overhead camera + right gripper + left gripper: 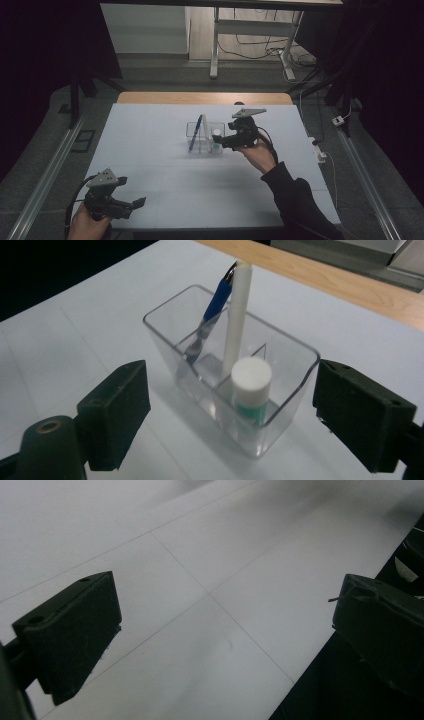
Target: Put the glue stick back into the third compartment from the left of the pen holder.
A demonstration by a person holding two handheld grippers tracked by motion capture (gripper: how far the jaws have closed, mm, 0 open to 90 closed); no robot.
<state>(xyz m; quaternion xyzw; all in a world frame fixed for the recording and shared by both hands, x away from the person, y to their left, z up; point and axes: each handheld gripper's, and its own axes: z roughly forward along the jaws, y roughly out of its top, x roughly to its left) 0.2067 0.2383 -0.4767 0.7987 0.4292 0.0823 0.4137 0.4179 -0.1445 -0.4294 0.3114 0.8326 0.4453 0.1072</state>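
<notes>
high: above, forward-down, far | right tool view: close on organizer (235,390) | left: tabletop (210,555) close

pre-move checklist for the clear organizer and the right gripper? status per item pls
1. Right gripper open, nothing between the jaws: ok.
2. Glue stick standing upright in the near compartment of the clear organizer: ok.
3. Blue pen and white pen leaning in the far compartment, neither fallen out: ok.
4. Organizer upright on the table, not tipped: ok.
5. Left gripper open, with nothing in it, near the table's front left edge, away from the organizer: ok.
6. Whether the glue stick's cap is seated tight: cannot tell.
</notes>
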